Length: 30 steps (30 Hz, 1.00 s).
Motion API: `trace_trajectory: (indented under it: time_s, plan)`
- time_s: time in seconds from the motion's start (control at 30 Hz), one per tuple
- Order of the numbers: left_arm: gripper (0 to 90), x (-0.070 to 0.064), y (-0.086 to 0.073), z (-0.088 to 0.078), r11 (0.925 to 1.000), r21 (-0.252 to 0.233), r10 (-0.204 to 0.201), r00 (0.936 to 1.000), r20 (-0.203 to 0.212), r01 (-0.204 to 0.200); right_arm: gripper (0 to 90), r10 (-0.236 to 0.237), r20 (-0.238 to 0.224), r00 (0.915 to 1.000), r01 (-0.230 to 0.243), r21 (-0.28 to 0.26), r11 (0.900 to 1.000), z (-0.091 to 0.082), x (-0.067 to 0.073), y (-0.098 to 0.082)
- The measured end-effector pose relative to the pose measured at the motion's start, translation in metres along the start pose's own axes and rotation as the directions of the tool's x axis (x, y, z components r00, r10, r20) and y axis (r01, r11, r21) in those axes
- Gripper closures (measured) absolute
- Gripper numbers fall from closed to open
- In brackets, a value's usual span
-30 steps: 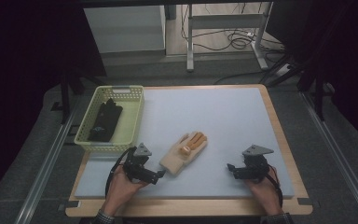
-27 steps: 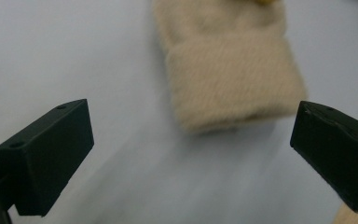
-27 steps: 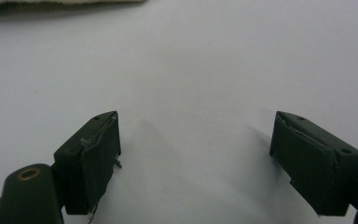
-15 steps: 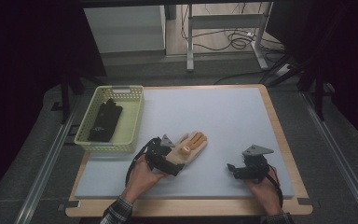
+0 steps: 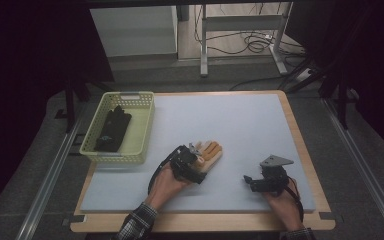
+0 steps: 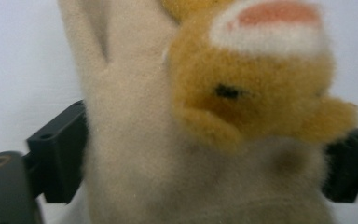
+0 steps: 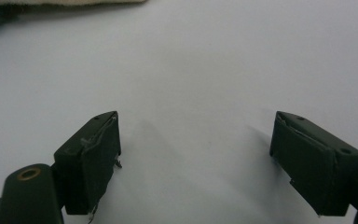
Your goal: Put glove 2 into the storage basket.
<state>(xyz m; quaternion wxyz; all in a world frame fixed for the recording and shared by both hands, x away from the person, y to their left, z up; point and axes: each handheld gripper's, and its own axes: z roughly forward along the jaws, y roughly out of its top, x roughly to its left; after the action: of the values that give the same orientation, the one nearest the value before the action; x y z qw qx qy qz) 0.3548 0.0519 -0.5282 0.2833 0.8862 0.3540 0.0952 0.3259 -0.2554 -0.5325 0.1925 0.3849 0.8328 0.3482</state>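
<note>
Lying flat on the pale blue foam mat (image 5: 240, 130), near its front middle, a cream fleece glove with an orange plush animal face (image 5: 207, 155) is observed. In the left gripper view the glove (image 6: 135, 154) is seen as soft, napped cream fabric with one finger reaching upward; a golden-orange furry patch bearing a small black mark, and above it a white oval with a pink centre, are sewn onto it.

The left gripper (image 5: 190, 162) is placed over the wrist end of the glove. Its jaws are set astride the fabric, one at each side edge, and have just been closing with the glove between them; whether the pads already press on the fabric cannot be told.

The right gripper (image 5: 252, 181) is rested on the mat well to the right of the glove, jaws spread wide with nothing but bare mat between them (image 7: 196, 154).

Compared with one second earlier, the left hand has been carried from the mat's front left up onto the glove. The glove itself, the right gripper, and the pale yellow plastic basket (image 5: 142, 125) holding a black glove (image 5: 112, 127) at the rear left are found unchanged in position.
</note>
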Motion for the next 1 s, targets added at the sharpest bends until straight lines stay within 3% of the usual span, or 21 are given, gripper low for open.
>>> trace_trajectory:
  time_s: [0.07,0.1,0.2,0.33,0.47,0.63,0.97,1.0]
  plan:
    - [20.9,-0.001,0.000,-0.002,1.0000,-0.004,0.008,1.0000,0.005,-0.008,15.9,0.000,0.000,1.0000,0.000,0.000,1.000,0.000,0.000,0.000]
    - [20.9,-0.001,-0.001,-0.003,0.9999,-0.006,0.012,0.9999,0.007,-0.012,15.9,0.000,0.000,1.0000,0.000,0.000,1.000,0.000,0.000,0.000]
    - [38.3,-0.001,-0.001,-0.006,0.9999,-0.009,0.014,0.9998,0.012,-0.014,15.9,0.000,0.000,1.0000,0.000,0.001,1.000,0.000,0.000,0.000]
    - [54.3,-0.001,-0.001,-0.009,0.9999,-0.009,0.014,0.9998,0.016,-0.013,15.9,0.001,0.000,1.0000,-0.001,0.001,1.000,0.000,0.000,0.000]
    - [64.5,-0.002,-0.003,-0.012,0.9998,-0.018,0.012,0.9995,0.030,-0.011,15.9,0.001,0.000,1.0000,-0.001,0.001,1.000,0.000,0.000,0.000]
    - [71.5,0.003,-0.001,-0.024,0.9993,-0.039,0.002,0.9997,0.026,-0.001,15.9,0.001,0.000,1.0000,-0.001,0.001,1.000,0.000,0.000,0.000]
    - [72.3,0.014,0.008,-0.047,0.9983,-0.057,-0.008,0.9999,-0.010,0.007,15.9,-0.001,-0.001,1.0000,0.001,0.001,1.000,0.000,0.000,0.000]
    - [72.2,0.018,0.011,-0.053,0.9979,-0.064,-0.008,0.9996,-0.027,0.007,15.9,0.000,-0.001,1.0000,0.000,0.000,1.000,0.000,0.000,0.000]
